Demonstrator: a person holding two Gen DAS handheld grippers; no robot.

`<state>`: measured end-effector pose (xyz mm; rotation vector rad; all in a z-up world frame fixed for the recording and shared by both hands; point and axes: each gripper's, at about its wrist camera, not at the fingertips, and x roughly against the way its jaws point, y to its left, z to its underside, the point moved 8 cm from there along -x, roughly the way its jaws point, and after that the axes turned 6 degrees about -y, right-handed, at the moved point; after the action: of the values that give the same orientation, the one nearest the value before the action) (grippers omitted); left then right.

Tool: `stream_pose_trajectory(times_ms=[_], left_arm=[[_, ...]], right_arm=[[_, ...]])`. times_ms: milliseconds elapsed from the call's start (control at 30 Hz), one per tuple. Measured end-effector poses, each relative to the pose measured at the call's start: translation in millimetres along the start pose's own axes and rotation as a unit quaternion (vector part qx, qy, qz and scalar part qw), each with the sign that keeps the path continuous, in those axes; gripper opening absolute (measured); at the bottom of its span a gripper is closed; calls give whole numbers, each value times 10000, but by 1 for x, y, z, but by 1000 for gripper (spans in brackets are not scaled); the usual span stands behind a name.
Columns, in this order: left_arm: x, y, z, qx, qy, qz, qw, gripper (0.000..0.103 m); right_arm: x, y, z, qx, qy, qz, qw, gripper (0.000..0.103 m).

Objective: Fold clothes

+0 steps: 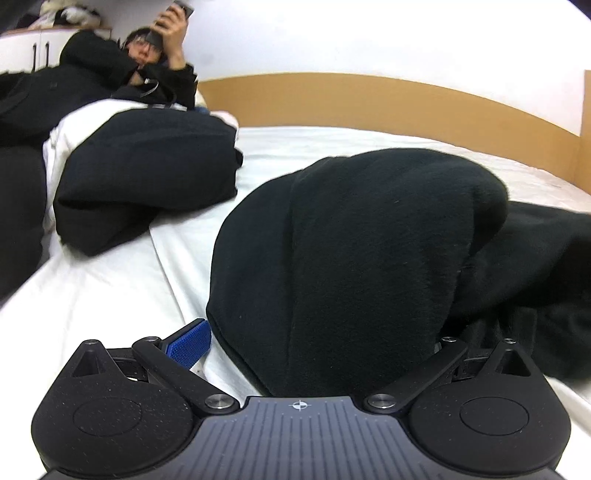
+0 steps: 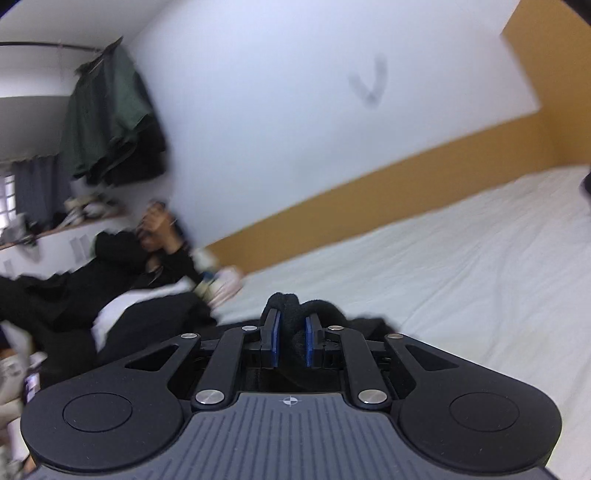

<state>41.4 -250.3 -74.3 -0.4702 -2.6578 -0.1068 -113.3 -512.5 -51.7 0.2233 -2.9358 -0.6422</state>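
Pinching a fold of black cloth (image 2: 291,314) between its blue pads (image 2: 275,341), the right hand-held gripper (image 2: 291,343) is clenched on the garment, lifted over the white bed (image 2: 461,266). The left hand-held gripper (image 1: 317,332) has its fingers spread wide around the bunched black garment (image 1: 354,251); one blue pad (image 1: 190,341) shows clear of the cloth at the left, the other is hidden behind it, so whether it grips I cannot tell. The garment lies heaped on the sheet just ahead. Farther left sits a dark bundle (image 1: 144,177), and beyond it a person (image 1: 122,74) reclines holding a phone (image 1: 179,9). An orange headboard (image 1: 388,99) lines the far wall.
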Motion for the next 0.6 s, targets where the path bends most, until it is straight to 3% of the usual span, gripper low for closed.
stream_pose_trajectory(times_ms=[67,133,167,267,400,500,600], left_arm=[[4,-2,-2,-61,-120,156,9998,102],[6,0,-4,-31,-158,209,9997,102],[7,1,-5,5,-140,196,9997,102],[15,2,-12,71,-134,237,9996,102],[35,-6,-33,394,-138,566,9975,102],[45,-29,-51,433,183,1036,9935,102],[50,-59,-61,376,540,1459,9871,102]], right_arm=[[-4,12,25,411,823,-110,9957,16],[-12,19,60,1031,1820,-134,9778,17],[-12,19,72,1215,2081,-110,9705,20],[-9,14,76,1428,2082,101,9675,36],[3,-22,38,511,1479,779,9846,58],[6,-47,30,142,1227,1487,9811,59],[1,-58,32,-8,1106,1762,9781,59]])
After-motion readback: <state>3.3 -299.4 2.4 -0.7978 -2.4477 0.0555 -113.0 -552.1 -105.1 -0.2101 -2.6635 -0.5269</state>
